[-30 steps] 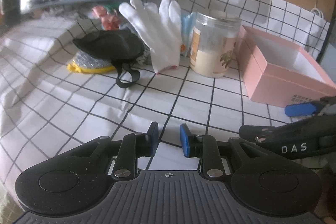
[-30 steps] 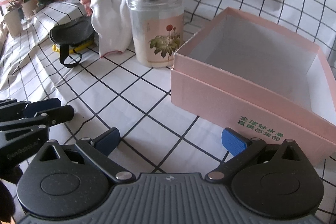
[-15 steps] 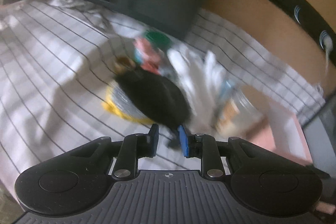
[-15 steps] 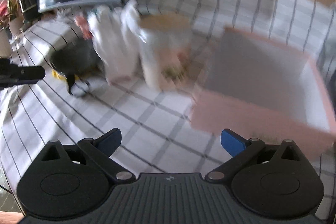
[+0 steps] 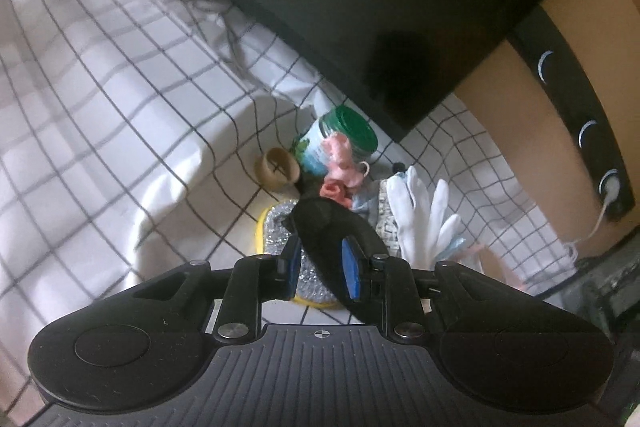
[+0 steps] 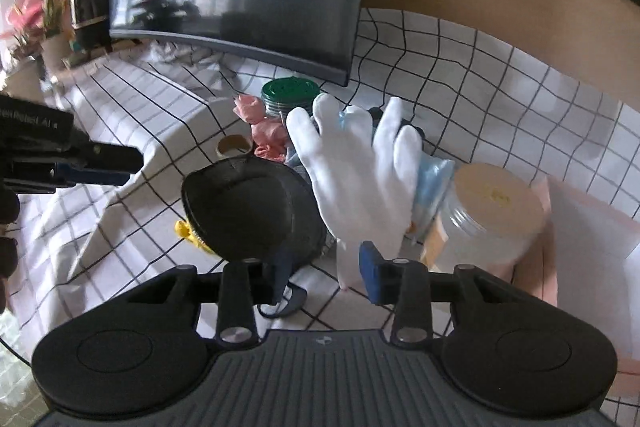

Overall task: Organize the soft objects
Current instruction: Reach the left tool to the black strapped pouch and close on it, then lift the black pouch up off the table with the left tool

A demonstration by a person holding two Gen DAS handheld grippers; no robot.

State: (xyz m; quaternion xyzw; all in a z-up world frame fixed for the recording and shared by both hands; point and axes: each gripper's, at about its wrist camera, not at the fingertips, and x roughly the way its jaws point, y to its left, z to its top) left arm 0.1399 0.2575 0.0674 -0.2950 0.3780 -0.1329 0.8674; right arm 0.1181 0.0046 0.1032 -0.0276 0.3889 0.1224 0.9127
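clear plastic jar [image 6: 494,215] of cream-coloured contents stands against the open pink cardboard box [image 6: 592,227]; the box interior is blurred. a green-lidded jar [image 6: 291,95] stands behind the pile. left gripper [image 5: 320,269], narrowly parted, straddles the black fabric mask [image 5: 332,231] lying on a silver-and-yellow scouring pad [image 5: 276,227]; grip cannot be told. right gripper [image 6: 324,273], wider apart, holds nothing, just before the upright white cloth glove [image 6: 356,171]. open gridded cloth on the counter [image 5: 120,115] lies leftward.
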